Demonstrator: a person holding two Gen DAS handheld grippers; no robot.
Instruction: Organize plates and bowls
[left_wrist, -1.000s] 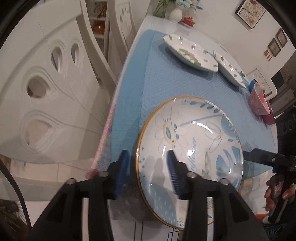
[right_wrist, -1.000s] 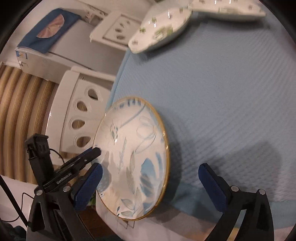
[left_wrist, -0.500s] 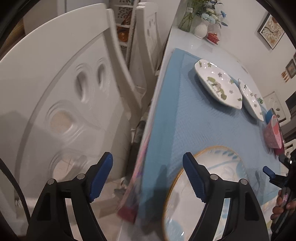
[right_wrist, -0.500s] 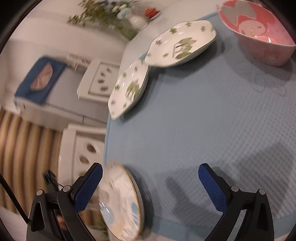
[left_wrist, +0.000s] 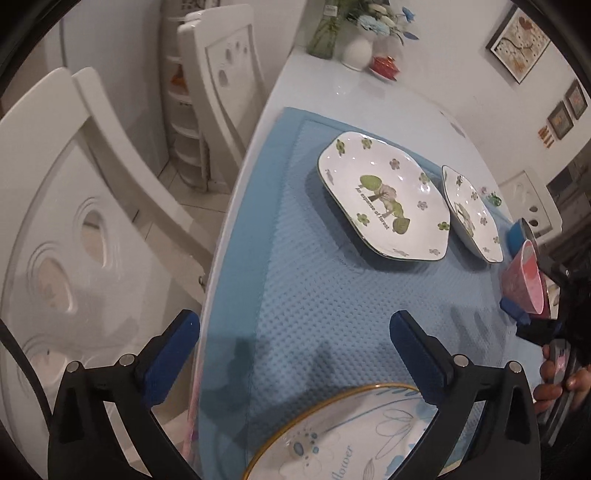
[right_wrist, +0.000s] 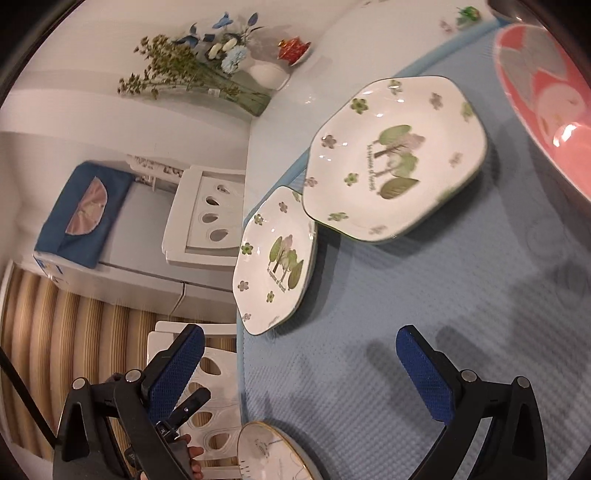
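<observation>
Both of your grippers hang wide open and empty over the near edge of the desk, which carries a quilted blue mat. Directly beneath your left gripper, the round white plate with a gold rim and blue flower print lies flat on the mat, its far rim just under the right-hand pad. It sits close to the desk's edge, apparently parked there as the base of a stack or simply set out of the way. From your right gripper, the same plate shows low and to the left.

Well ahead of both grippers lie two white angular dishes printed with green trees and flowers. The larger dish sits flat and clear on the mat; the smaller dish lies just beside it, rims overlapping or touching, and appears tilted on the mat's border. Matching shapes suggest they belong nested.

Off to the right of your left gripper, a pink bowl rests near a blue bowl behind it. Farthest away, a vase of flowers stands at the desk's end.
</observation>
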